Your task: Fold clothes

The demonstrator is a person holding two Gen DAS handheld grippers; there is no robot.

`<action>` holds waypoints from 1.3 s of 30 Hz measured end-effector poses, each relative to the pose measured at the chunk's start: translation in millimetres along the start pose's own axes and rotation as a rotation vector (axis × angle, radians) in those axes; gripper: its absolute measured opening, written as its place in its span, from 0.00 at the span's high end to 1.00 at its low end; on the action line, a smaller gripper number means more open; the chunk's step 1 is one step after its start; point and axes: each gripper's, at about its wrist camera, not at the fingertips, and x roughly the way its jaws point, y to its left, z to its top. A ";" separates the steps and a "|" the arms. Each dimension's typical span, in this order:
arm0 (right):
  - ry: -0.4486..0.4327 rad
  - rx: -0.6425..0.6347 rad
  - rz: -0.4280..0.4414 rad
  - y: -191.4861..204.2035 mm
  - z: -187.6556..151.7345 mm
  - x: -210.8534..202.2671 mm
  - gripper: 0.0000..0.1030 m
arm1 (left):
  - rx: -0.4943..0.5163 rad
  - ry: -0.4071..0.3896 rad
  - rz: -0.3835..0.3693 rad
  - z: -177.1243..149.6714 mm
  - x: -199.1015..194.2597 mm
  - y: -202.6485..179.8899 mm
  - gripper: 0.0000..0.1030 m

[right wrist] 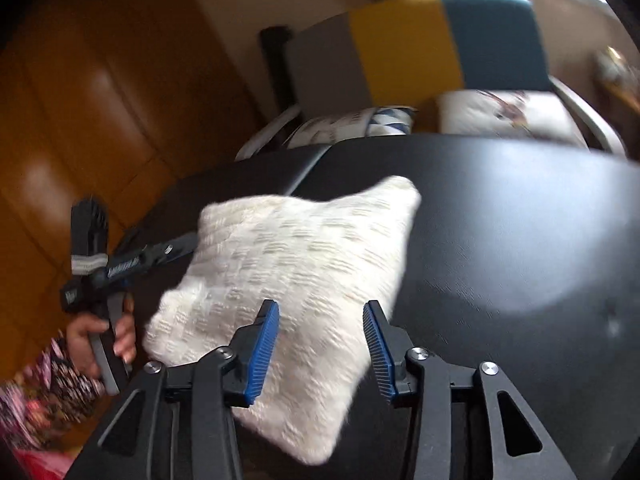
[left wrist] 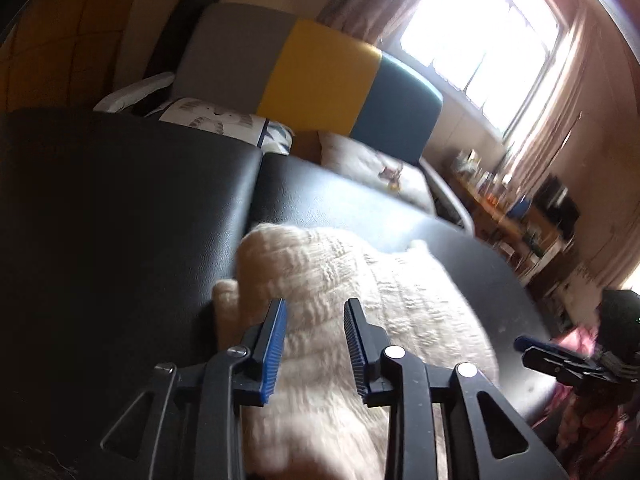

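A white knitted garment (left wrist: 360,292) (right wrist: 296,260) lies folded into a thick rough square on the black table (left wrist: 120,220) (right wrist: 520,240). My left gripper (left wrist: 315,302) is open over the garment's left part, with knit showing between its blue pads. From the right wrist view, the left gripper (right wrist: 182,247) reaches the garment's left edge, held by a hand (right wrist: 96,336). My right gripper (right wrist: 321,304) is open over the garment's near right corner. In the left wrist view the right gripper (left wrist: 532,350) sits just off the garment's right side. Both views are motion-blurred.
Behind the table stands a chair with a grey, yellow and teal back (left wrist: 320,72) (right wrist: 420,44), with patterned cushions (left wrist: 216,120) (right wrist: 504,112) on it. A bright curtained window (left wrist: 480,40) and a cluttered shelf (left wrist: 512,208) are at the right. Wooden panels (right wrist: 80,120) stand left.
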 end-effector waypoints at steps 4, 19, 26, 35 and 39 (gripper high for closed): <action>0.034 -0.021 -0.008 4.0 4.6 24.7 0.59 | 0.090 0.044 0.096 17.4 33.1 -1.0 0.72; 0.053 0.103 0.002 -6.4 -12.0 56.9 0.59 | -0.174 0.106 -0.051 31.1 15.5 64.0 0.66; 0.042 0.118 -0.003 -5.2 -12.8 58.5 0.58 | -0.361 0.124 -0.157 19.1 1.2 105.8 0.47; 0.052 0.118 -0.030 -0.8 -11.4 60.9 0.57 | -0.461 0.239 -0.270 0.2 29.2 116.2 0.11; 0.051 0.119 -0.038 0.3 -11.4 60.8 0.57 | -0.471 0.273 -0.335 -4.0 42.1 113.2 0.11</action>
